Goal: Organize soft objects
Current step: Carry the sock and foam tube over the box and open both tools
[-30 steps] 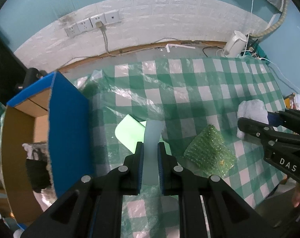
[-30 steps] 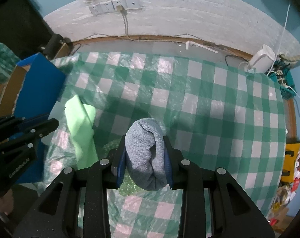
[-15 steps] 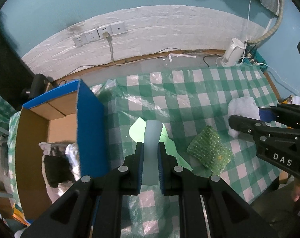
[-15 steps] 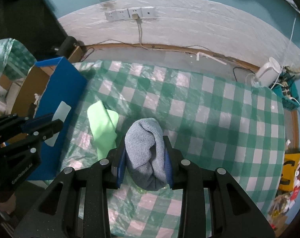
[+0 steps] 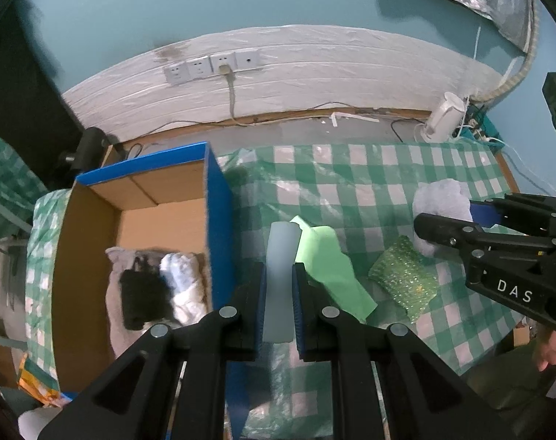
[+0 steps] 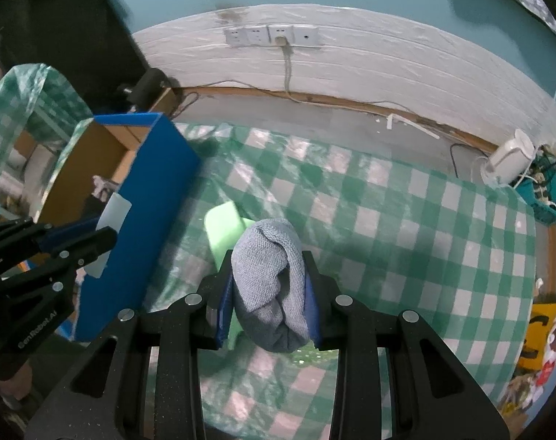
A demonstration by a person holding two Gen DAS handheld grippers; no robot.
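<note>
Both grippers carry soft items above the checked table [image 5: 369, 183], with the blue cardboard box [image 5: 215, 220] as landmark at its left edge. The left gripper [image 5: 279, 304] is clenched on a pale foam strip [image 5: 281, 253], held just right of the box's near blue wall. The right gripper [image 6: 268, 293] grasps a rolled grey-blue cloth [image 6: 268, 256] farther right of the box, over the table. On the table right of the box lie a light green sheet [image 5: 329, 267] and, beyond it, a green bubble-wrap pad [image 5: 402, 278]. Inside the box rest folded cloths [image 5: 156, 286], white, grey and black. To deposit well, each item should probably clear the box wall fully before release, be lowered over free floor beside the cloths, and be let go one gripper at a time to avoid collision.
</note>
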